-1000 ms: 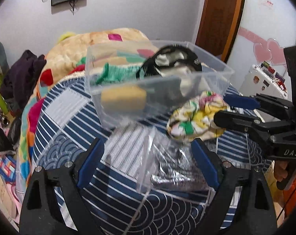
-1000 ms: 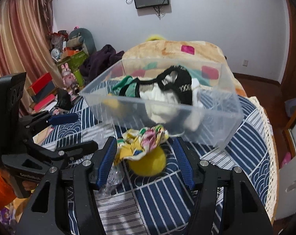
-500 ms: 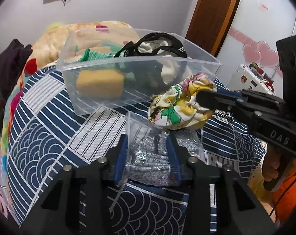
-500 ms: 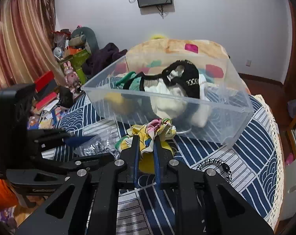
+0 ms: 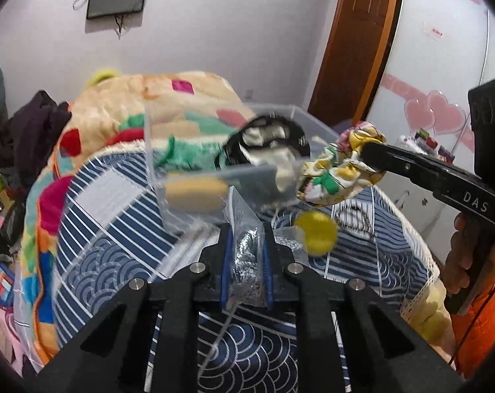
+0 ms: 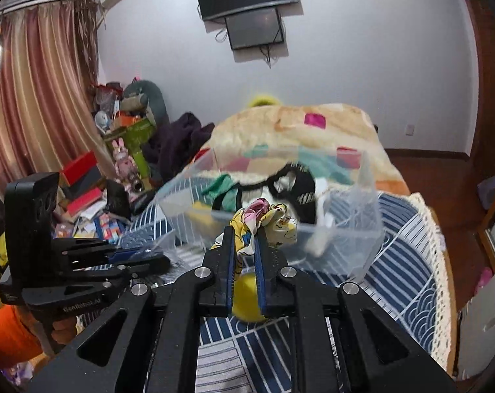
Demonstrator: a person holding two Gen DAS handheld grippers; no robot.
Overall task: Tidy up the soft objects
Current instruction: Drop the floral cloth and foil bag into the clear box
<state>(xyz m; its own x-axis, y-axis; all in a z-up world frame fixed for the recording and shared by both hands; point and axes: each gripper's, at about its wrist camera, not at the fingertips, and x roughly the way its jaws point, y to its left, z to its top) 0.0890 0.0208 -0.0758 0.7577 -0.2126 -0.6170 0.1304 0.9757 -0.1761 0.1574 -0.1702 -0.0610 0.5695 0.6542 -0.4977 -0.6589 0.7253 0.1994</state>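
My left gripper (image 5: 246, 234) is shut on a clear plastic bag of silver scrubbers (image 5: 247, 249), lifted off the bed. My right gripper (image 6: 245, 229) is shut on a yellow floral cloth (image 6: 263, 219), held up in front of the clear plastic bin (image 6: 345, 245). In the left wrist view the cloth (image 5: 335, 177) hangs from the right gripper (image 5: 365, 157) beside the bin (image 5: 195, 177). The bin holds a yellow sponge (image 5: 195, 193), green cloth (image 5: 185, 160) and black-and-white garment (image 5: 267, 144). A yellow ball (image 5: 316, 234) lies on the striped blue bedcover (image 5: 109, 216); it also shows in the right wrist view (image 6: 247, 301).
A patchwork blanket (image 5: 155, 104) is heaped behind the bin. Dark clothes (image 5: 28, 131) and clutter with toys and boxes (image 6: 116, 163) lie at the left of the bed. A door (image 5: 355, 39) and a white cabinet (image 5: 444, 98) stand to the right.
Both grippers closed on their items and lifted them: the left raised the scrubber bag, the right raised the floral cloth off the yellow ball towards the bin.
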